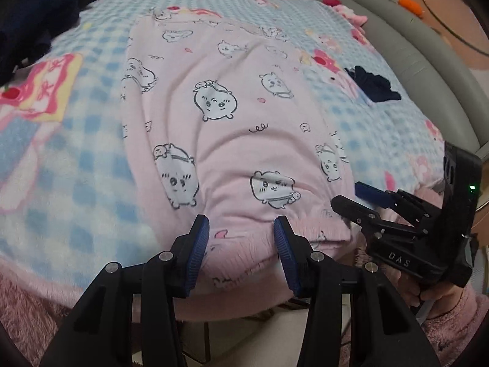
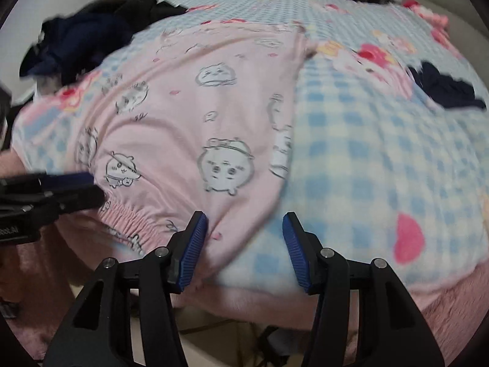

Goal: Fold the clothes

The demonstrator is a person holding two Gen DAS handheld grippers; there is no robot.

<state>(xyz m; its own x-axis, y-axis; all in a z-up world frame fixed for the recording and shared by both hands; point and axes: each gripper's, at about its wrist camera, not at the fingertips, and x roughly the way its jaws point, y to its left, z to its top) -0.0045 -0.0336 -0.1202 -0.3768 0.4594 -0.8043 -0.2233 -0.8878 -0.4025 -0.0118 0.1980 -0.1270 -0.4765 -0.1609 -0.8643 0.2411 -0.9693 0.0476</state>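
Pajama pants (image 1: pixel 226 128) in pink with cartoon critters lie spread flat across the middle of both frames on the blue checked blanket (image 1: pixel 76 140), elastic waistband (image 2: pixel 128 217) at the bottom edge nearest me. My left gripper (image 1: pixel 241 244) sits at that waistband, fingers apart, not pinching anything. My right gripper (image 2: pixel 244 241) is spread wide too, over the pants' right edge where it meets the blanket. Looks like I'm lined up on both waist corners for a lengthwise fold. Dark clothes pile (image 2: pixel 85 39) waits upper left.
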